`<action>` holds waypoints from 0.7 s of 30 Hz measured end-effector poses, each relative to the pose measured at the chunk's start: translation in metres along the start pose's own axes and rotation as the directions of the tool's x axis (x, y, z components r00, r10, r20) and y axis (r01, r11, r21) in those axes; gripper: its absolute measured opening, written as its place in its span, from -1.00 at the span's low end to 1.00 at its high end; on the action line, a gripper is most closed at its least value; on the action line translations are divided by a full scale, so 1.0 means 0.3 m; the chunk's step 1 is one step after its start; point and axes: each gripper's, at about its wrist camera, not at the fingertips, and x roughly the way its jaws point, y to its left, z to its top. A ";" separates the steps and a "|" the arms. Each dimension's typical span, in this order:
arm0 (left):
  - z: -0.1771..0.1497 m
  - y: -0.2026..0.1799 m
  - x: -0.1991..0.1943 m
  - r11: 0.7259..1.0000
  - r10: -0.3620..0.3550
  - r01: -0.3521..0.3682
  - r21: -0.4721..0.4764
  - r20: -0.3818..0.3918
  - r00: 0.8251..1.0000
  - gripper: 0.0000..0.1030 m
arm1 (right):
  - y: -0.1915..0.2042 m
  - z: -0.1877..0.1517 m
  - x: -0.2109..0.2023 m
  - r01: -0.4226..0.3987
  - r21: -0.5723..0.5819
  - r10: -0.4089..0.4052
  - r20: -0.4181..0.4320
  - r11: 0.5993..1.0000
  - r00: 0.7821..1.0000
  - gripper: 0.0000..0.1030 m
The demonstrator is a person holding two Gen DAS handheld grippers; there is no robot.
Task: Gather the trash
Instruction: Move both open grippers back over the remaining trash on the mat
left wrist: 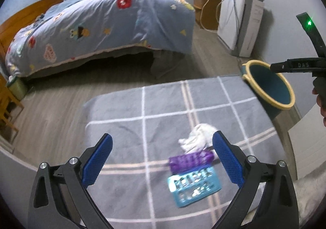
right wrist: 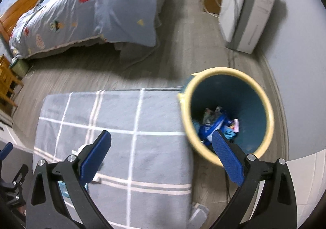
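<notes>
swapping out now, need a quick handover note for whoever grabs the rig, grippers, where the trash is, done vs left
Left gripper: open, empty, over the grey checked blanket.
Right gripper: open, empty, near the bin's rim.
Bin, blue with a yellow rim: on the floor at the blanket's right edge, with wrappers already at the bottom.
Left on the blanket: a crumpled white tissue, a purple wrapper and a light blue packet, close together by the left gripper's right finger.
Done: some trash binned. Left: pick up those three pieces and drop them in the bin.
</notes>
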 end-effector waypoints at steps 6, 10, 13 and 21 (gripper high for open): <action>-0.030 0.064 0.004 1.000 0.016 -0.016 -0.001 -0.013 1.000 0.89 | 0.152 -0.024 0.050 -0.018 -0.050 0.016 -0.042 0.999 0.999 0.89; -0.039 0.104 0.010 0.999 0.038 -0.038 -0.001 -0.018 0.999 0.89 | 0.261 -0.052 0.099 -0.050 -0.091 0.043 -0.081 0.995 0.996 0.89; -0.037 0.145 0.017 0.998 0.049 -0.049 -0.027 -0.018 0.999 0.89 | 0.308 -0.064 0.144 -0.067 -0.090 0.056 -0.116 0.994 0.992 0.89; -0.035 0.191 0.050 0.998 0.043 -0.044 -0.046 -0.034 0.999 0.89 | 0.394 -0.110 0.271 -0.115 -0.036 0.103 -0.234 0.993 0.967 0.82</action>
